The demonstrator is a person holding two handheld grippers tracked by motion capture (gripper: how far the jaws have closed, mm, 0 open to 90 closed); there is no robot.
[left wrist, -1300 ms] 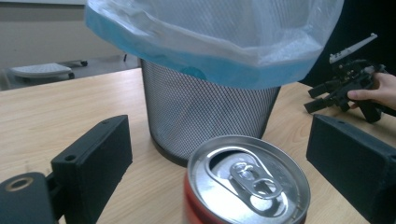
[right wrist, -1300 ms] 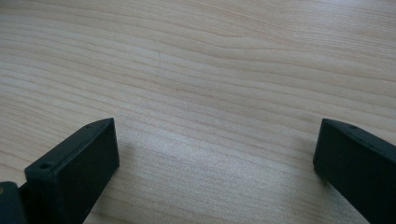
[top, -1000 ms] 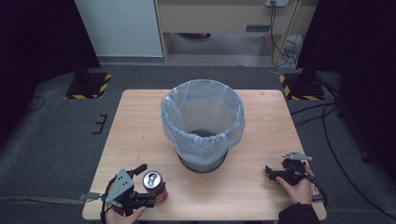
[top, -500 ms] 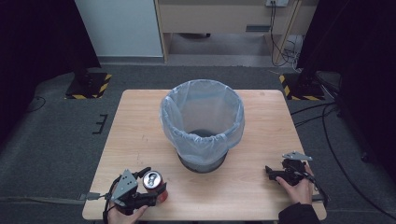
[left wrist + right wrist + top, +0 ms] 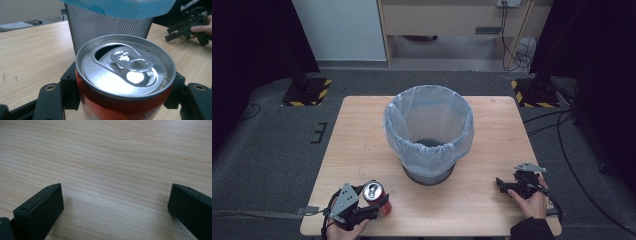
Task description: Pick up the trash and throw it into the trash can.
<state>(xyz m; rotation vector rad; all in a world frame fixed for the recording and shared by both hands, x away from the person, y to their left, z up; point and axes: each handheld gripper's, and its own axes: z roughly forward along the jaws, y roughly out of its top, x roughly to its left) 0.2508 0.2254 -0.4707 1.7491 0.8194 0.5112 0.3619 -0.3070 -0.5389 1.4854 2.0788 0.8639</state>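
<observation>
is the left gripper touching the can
Touching. In the left gripper view, the left gripper has its black jaws pressed against both sides of the red can, with no gap at either side.

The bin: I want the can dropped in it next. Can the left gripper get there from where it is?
Probably yes. The left gripper holds the can just short of the bin, bare table lies between them, and the bin's mouth is open; it must lift over the rim.
</observation>
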